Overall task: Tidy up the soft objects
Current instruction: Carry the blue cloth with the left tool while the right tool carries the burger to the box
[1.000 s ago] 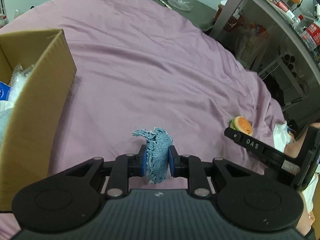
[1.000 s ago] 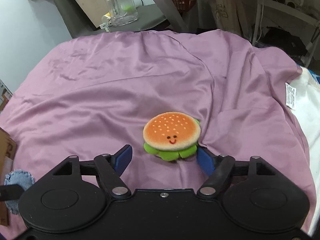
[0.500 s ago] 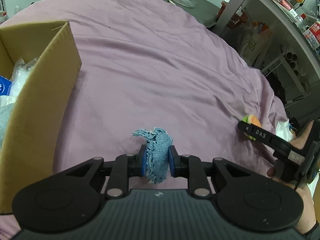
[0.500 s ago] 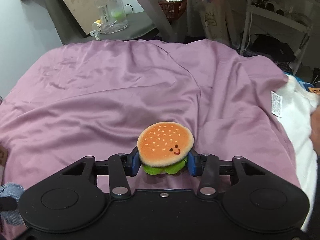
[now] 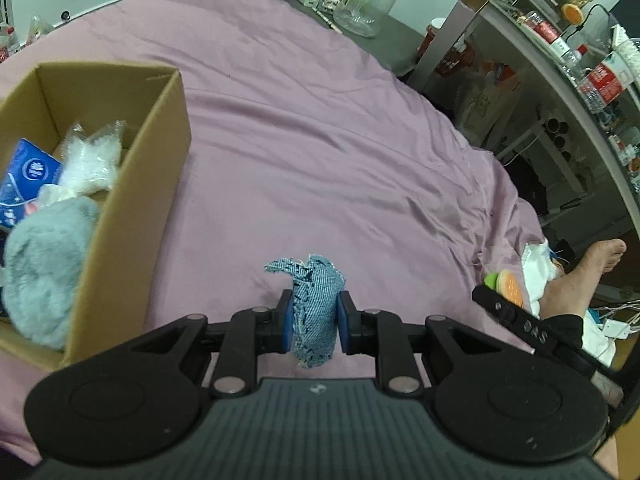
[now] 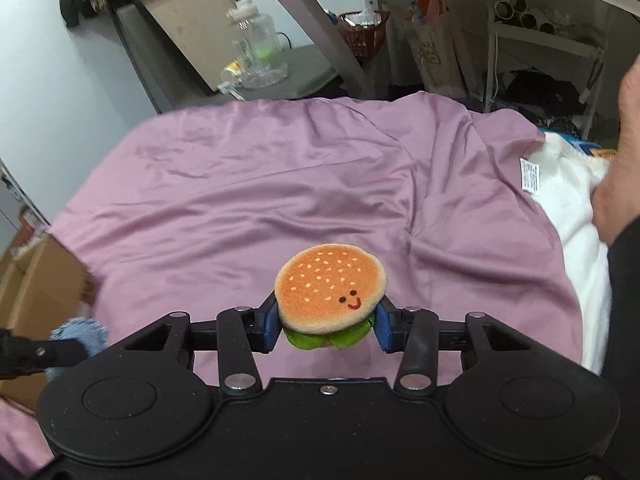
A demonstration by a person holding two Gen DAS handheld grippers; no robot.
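One denim scrap (image 5: 314, 304) pinched in left gripper (image 5: 313, 322), one plush burger (image 6: 330, 293) in right gripper (image 6: 325, 328), perhaps airborne.

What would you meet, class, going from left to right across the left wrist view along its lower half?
Grey plush toy in the cardboard box → denim scrap in the left hand-held gripper → burger plush → bare foot.

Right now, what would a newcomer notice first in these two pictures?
The smiling plush hamburger, clamped in the right gripper above the purple sheet. Next, the frayed denim scrap pinched in the left gripper, with the open cardboard box to its left.
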